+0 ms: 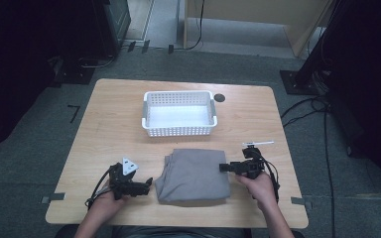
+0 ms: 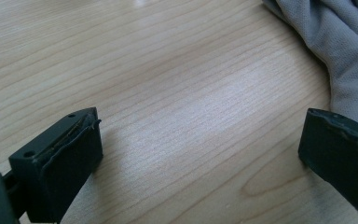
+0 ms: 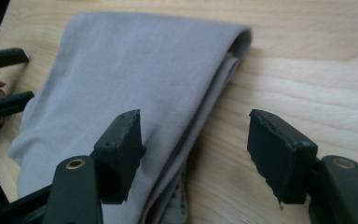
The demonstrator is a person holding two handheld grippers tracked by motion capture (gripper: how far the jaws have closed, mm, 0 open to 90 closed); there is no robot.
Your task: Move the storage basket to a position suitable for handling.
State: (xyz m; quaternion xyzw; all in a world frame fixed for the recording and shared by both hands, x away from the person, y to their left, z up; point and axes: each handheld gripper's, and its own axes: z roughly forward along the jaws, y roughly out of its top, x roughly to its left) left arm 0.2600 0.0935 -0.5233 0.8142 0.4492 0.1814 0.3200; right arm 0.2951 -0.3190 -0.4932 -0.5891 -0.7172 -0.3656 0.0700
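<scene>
Folded grey cloth [image 1: 193,174] lay on the table's [image 1: 109,124] near half, between both grippers.
Its right edge sat under the right gripper [image 3: 193,154], jaws spread astride the fold; the left gripper [image 2: 200,154], also spread wide, stood just off the left edge, holding nothing.

No readable text, label, brand, number or sign anywhere: none on folded grey cloth [image 1: 192,174], white perforated plastic basket [image 1: 178,130], light wooden table [image 1: 114,119], nor on either black gripper body.
</scene>
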